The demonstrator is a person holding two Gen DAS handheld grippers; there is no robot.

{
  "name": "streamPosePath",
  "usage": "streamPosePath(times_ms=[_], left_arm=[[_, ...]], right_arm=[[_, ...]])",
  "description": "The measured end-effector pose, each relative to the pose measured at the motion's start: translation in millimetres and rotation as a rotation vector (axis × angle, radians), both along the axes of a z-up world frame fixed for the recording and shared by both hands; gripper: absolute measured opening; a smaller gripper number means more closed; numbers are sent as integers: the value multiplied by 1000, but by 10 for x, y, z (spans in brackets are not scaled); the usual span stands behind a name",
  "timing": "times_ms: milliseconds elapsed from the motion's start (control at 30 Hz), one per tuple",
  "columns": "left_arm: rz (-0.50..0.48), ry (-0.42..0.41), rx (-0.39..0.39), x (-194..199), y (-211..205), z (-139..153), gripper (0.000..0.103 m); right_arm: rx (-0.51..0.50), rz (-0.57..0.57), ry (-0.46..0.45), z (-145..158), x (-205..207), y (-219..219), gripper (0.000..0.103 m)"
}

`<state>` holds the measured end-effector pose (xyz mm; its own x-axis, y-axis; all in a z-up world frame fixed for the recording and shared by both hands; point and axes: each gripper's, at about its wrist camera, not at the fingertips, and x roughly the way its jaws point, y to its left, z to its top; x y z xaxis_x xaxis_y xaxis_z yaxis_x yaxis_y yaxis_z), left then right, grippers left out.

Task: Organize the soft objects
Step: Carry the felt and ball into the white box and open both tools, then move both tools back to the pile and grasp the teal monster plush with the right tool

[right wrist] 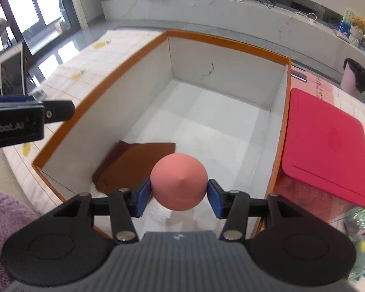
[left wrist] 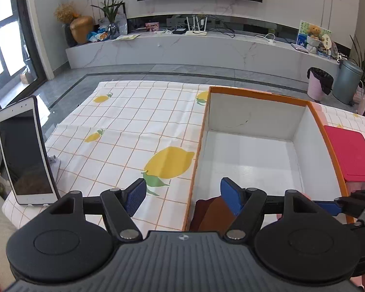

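Gripping a pink ball (right wrist: 178, 185) in the right tongs (right wrist: 178, 193), blue pads (right wrist: 143, 198) pressing both sides, hanging it over the near end of the box (right wrist: 102, 95), probably for a drop inside. Lying just beyond, on the box floor against the near left wall: a brown leather piece (right wrist: 131, 163), seemingly already sorted.

Hovering with the left tongs (left wrist: 182, 196) spread wide and holding nothing, straddling the box's left rim, likely waiting clear of the drop.

Sitting right of the box: a red lid (right wrist: 326, 146) on a clear bin, with soft toys (right wrist: 363, 250) beside it.

Missing the ball entirely from the left wrist view; showing instead the lemon-print cloth (left wrist: 124, 131) over the tabletop and a phone (left wrist: 24, 153) propped at the left edge. Catching from the right wrist view alone the ball, the toys and purple fluff (right wrist: 4, 221) at near left.
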<state>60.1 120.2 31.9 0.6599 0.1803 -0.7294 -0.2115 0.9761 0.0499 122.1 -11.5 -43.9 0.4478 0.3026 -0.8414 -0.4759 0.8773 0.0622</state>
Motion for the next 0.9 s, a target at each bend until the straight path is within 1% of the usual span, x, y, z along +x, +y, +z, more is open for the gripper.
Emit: streamPosePath(times_ms=[100,300,433,667,733,833,900], left_arm=[[-12,-7,0,-20,-32,15,82],[-13,-4,6,-23,-48,10,82],[-7,-7,-3,-20,-18,14,82],[-1,-5,-7,-7,-21,-8,82],[-1,-16,-13,-11,-22,-2,82],[-7,-32,-31,-13,-35,4,82],[-7,-33,-49,-4,-56,11,82]], right_arm=[[-25,6,-1,14,-28,3,52],[-69,29,-14,0,-101,39,62],[-45,21,-22,47,-115,-11,63],[29,27,-46,230,-184,-120,72],[33,30,-65,289,-215,-158,73],[33,-1,-117,404,-252,-284,82],[47,-19,-135,495,-268,-405,82]])
